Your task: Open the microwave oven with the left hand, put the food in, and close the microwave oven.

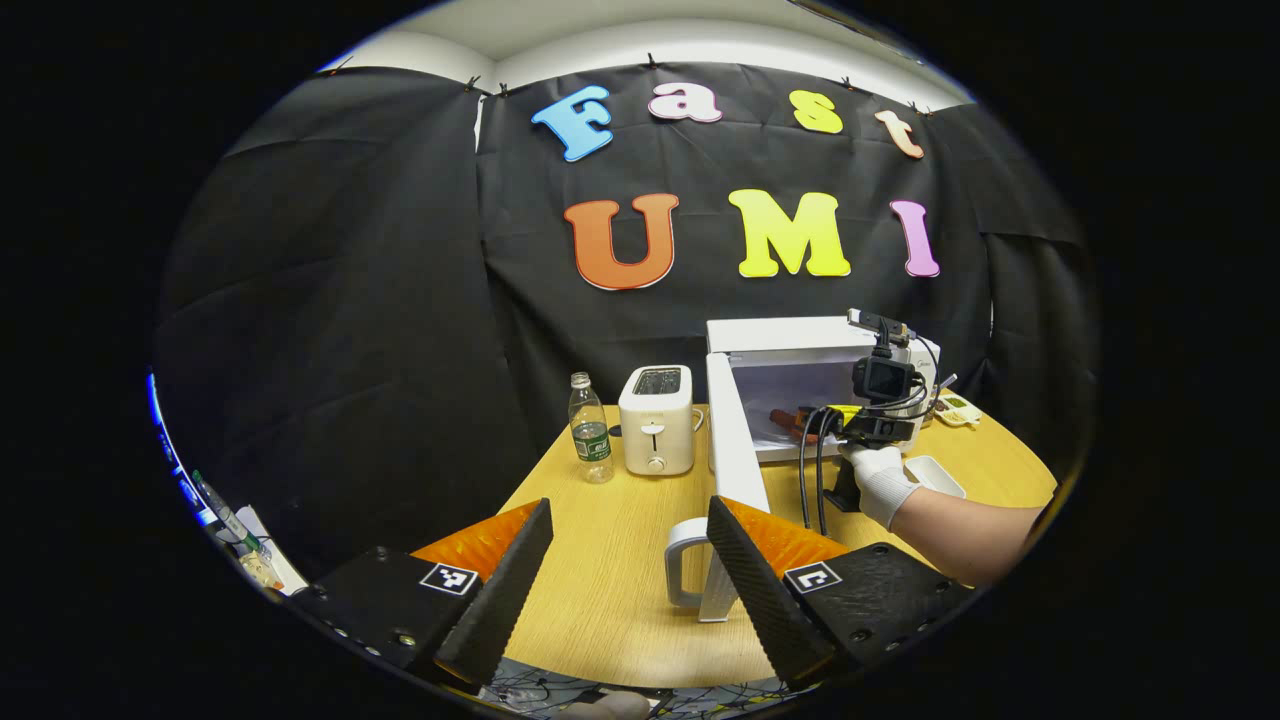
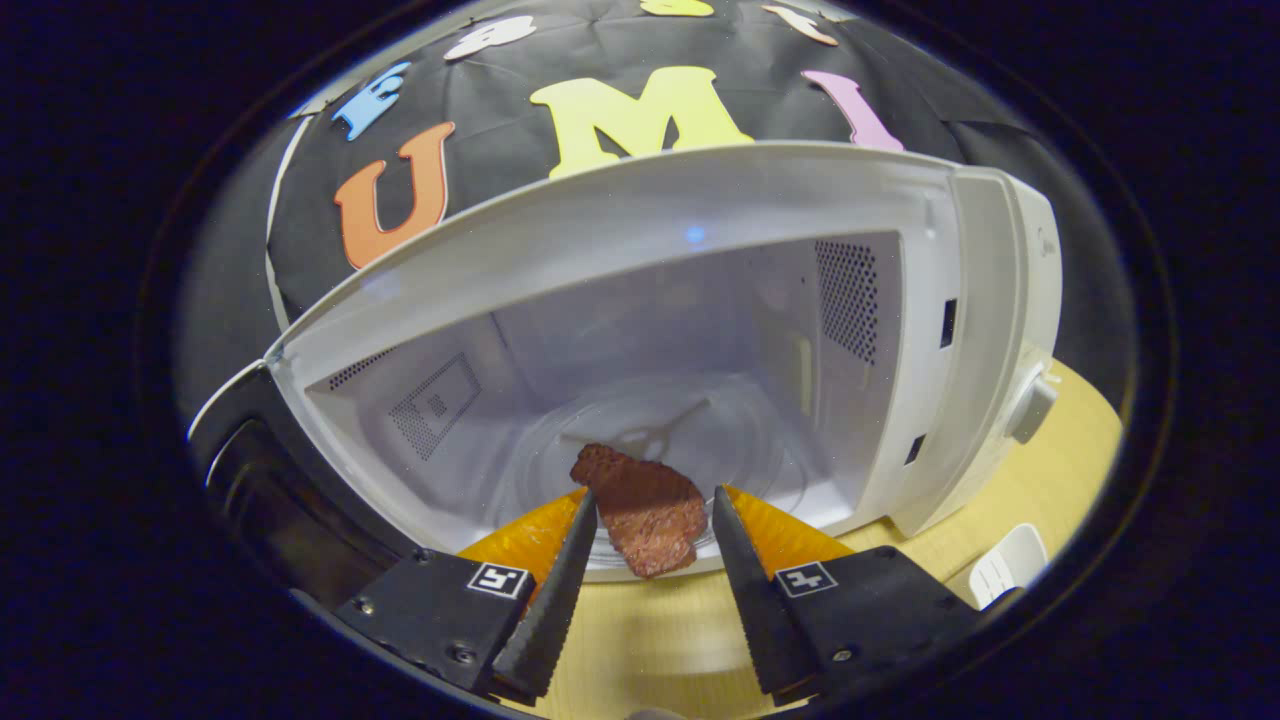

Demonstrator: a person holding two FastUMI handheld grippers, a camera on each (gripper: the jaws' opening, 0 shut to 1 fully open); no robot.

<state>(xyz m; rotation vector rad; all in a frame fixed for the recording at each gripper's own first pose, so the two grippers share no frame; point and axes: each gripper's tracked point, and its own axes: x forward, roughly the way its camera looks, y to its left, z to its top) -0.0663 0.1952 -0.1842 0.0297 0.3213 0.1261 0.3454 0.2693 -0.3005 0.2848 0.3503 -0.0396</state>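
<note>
In the left gripper view, the left tongs (image 1: 630, 540) gape wide and hold nothing, low in the frame. Past them, right of middle, the microwave (image 1: 790, 345) stands open on the counter (image 1: 600, 580) beside a toaster (image 1: 656, 418) and bottle (image 1: 590, 428). In the right gripper view, the right tongs (image 2: 650, 520) sit at the bottom middle, parted around the food (image 2: 645, 510); whether they pinch it, I cannot tell. No writing can be read.

Glossy white plastic microwave (image 2: 700, 210), matt wood-grain table (image 1: 610, 560), rough-surfaced brown food (image 2: 645, 510).

Even, bright overhead light falls on the bench (image 1: 600, 560) in the left gripper view, with short soft shadows beside the toaster (image 1: 656, 420). In the right gripper view the microwave oven (image 2: 700, 330) bows strongly toward the edges, its cavity dimmer, a faint bluish glare on its top lip.
</note>
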